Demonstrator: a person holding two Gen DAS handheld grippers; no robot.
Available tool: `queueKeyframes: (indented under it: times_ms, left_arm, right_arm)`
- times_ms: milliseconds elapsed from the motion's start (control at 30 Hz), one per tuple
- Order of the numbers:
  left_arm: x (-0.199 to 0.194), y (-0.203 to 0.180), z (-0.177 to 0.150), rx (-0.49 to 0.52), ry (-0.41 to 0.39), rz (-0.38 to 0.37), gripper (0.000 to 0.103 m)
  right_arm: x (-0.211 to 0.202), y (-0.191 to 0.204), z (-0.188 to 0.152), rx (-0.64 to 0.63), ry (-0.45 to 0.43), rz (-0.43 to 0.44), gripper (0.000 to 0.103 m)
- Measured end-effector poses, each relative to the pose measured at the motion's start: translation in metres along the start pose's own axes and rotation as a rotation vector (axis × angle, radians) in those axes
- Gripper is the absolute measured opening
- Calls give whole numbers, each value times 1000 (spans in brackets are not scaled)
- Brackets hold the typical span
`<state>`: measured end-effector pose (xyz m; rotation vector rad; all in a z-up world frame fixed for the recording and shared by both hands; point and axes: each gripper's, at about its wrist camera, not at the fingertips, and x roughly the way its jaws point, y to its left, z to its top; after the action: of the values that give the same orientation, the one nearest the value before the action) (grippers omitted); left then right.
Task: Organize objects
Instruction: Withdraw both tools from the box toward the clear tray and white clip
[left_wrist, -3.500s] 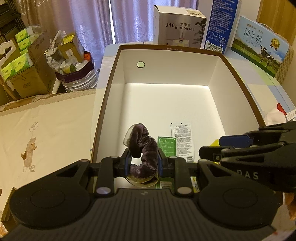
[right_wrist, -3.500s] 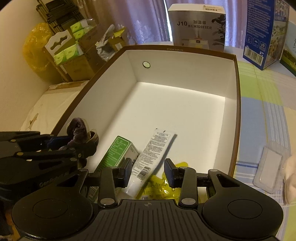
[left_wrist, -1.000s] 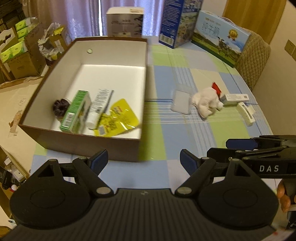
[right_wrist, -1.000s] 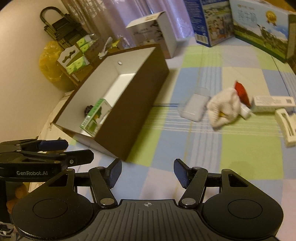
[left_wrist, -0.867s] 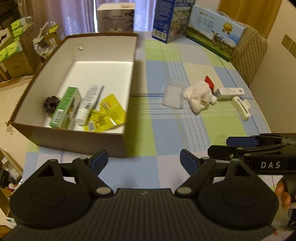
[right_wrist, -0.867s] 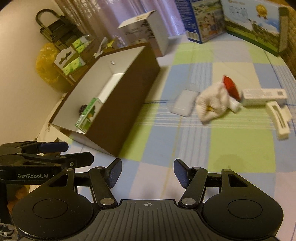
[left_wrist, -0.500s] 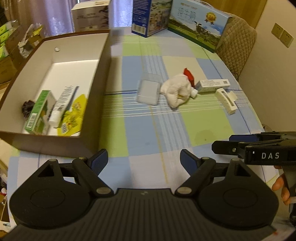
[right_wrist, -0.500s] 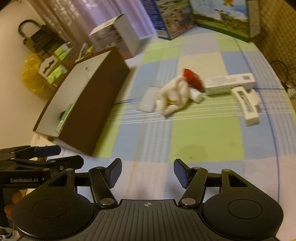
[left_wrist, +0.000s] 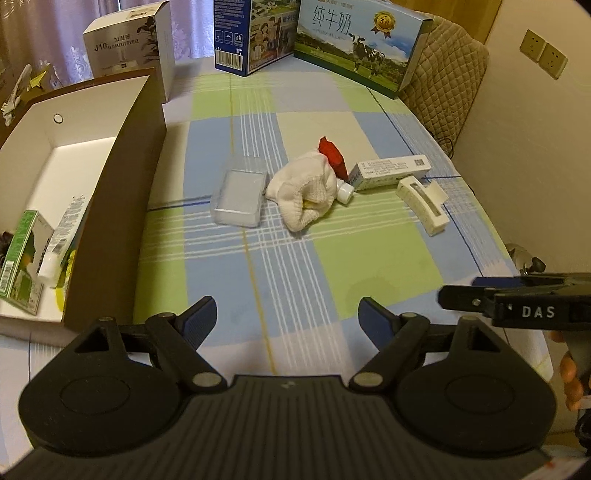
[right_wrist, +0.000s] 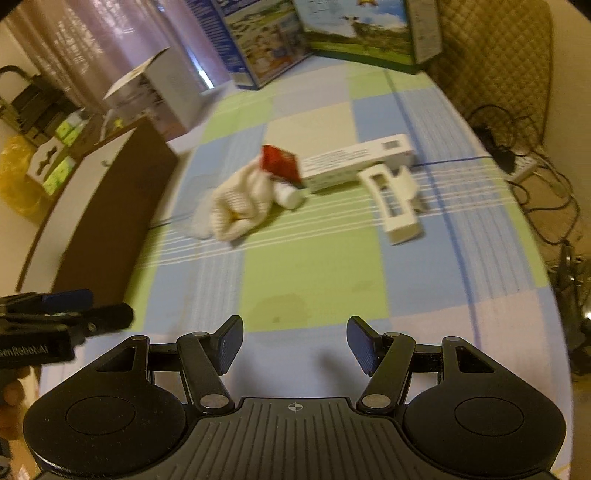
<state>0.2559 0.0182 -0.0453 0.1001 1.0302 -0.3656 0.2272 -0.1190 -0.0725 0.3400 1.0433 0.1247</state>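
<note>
A brown box (left_wrist: 147, 147) with a white inside stands at the left and holds a green carton (left_wrist: 18, 258), a white tube (left_wrist: 62, 236) and a yellow pouch (left_wrist: 70, 258). On the checked cloth lie a clear plastic case (left_wrist: 240, 195), a white knitted glove (left_wrist: 306, 192), a red tube (left_wrist: 332, 158), a long white carton (left_wrist: 391, 170) and a white claw clip (left_wrist: 421, 203). My left gripper (left_wrist: 286, 310) hovers short of them, its jaws closing slightly with nothing between them. My right gripper (right_wrist: 295, 328) is open and empty, facing the glove (right_wrist: 240, 206) and clip (right_wrist: 395, 199).
A humidifier box (left_wrist: 129, 48), a blue carton (left_wrist: 255, 29) and a milk carton (left_wrist: 354, 40) stand along the table's far edge. A quilted chair (left_wrist: 443, 74) sits at the far right corner. Cables (right_wrist: 517, 155) lie on the floor past the right edge.
Both grippers have swung right, away from the box and toward the loose items. The dark scrunchie once held in the left gripper now lies in the box.
</note>
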Motion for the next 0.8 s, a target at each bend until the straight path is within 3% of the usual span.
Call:
queueKeyframes:
  times_ms: [500, 800]
  left_arm:
    - [47, 20, 45, -3, -21, 97, 65]
    - [83, 30, 71, 4, -8, 134, 60]
  right_arm:
    - [26, -46, 43, -63, -118, -151, 60]
    - [70, -55, 69, -106, -88, -207, 60]
